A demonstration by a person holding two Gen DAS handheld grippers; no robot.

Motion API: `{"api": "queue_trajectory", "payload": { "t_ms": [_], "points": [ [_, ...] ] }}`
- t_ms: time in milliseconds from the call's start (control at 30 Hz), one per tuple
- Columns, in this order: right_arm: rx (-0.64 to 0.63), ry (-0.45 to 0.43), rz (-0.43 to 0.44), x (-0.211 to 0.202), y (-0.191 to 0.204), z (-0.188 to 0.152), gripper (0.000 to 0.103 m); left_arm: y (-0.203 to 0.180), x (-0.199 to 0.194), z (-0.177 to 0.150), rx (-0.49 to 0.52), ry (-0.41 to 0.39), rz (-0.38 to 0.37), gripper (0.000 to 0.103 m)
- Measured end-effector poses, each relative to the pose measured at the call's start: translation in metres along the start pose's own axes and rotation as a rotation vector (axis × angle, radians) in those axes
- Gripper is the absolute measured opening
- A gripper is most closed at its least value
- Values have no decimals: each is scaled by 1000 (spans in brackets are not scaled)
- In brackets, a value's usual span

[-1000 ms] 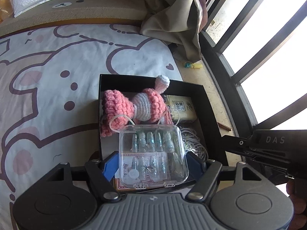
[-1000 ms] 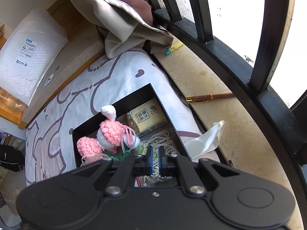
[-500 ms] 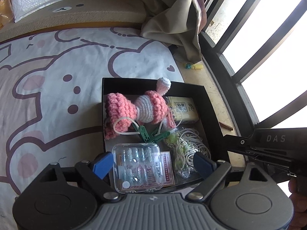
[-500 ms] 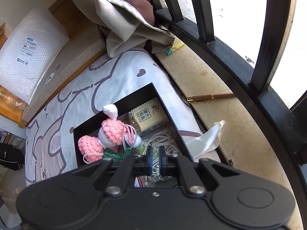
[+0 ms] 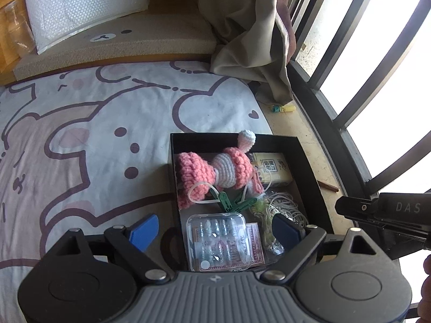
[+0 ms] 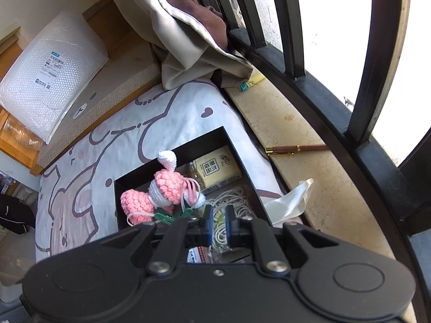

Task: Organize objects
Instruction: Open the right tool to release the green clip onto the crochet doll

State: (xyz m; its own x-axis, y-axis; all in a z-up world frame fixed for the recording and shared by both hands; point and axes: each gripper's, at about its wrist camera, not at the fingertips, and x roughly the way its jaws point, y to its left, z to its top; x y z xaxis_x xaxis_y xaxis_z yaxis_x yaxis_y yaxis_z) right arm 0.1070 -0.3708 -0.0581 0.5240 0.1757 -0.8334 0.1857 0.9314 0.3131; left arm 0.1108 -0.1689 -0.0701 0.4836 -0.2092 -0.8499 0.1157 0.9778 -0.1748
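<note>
Left gripper (image 5: pixel 212 228): jaws spread wide and holding nothing, hanging above the near end of the box.
Right gripper (image 6: pixel 216 222): jaws drawn nearly together with a thin gap showing between the blue pads; nothing seems pinched, though thin cord cannot be ruled out.
Clear case (image 5: pixel 216 242): lies flat in the near left corner of the black box (image 5: pixel 309 161), on top of a red card pack (image 5: pixel 254 243).
Key relation: the case sits at 6 o'clock from the midpoint of the left jaws, between the two blue pads but below them and untouched; its long axis runs 12 to 6, along the fingers.
Other contents: a pink knitted toy (image 5: pixel 215 169) at 12 o'clock from the case, a green peg (image 5: pixel 231 202) between them, a yellow packet (image 5: pixel 272 169) at 1 o'clock, a cord bundle (image 5: pixel 285 204) at 2 o'clock.
Nearer hand: the left is directly over the case; the right hovers over the cord side.
Judged state: the case looks set down, so this item seems finished.
Loose outside: a brown pen (image 6: pixel 296 149) on the sill at 2 o'clock from the box, nearer the right gripper.
</note>
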Motion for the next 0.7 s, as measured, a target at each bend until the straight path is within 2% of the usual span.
{"api": "queue_trajectory", "payload": {
  "t_ms": [300,700],
  "points": [
    [-76,-77,-1,-40,8,-16,22,14,-33,-2,-11,-48,20,94],
    [-154,-148,-28,-83,16,-42,33,13,-78,-18,69,-95,33,95]
  ]
}}
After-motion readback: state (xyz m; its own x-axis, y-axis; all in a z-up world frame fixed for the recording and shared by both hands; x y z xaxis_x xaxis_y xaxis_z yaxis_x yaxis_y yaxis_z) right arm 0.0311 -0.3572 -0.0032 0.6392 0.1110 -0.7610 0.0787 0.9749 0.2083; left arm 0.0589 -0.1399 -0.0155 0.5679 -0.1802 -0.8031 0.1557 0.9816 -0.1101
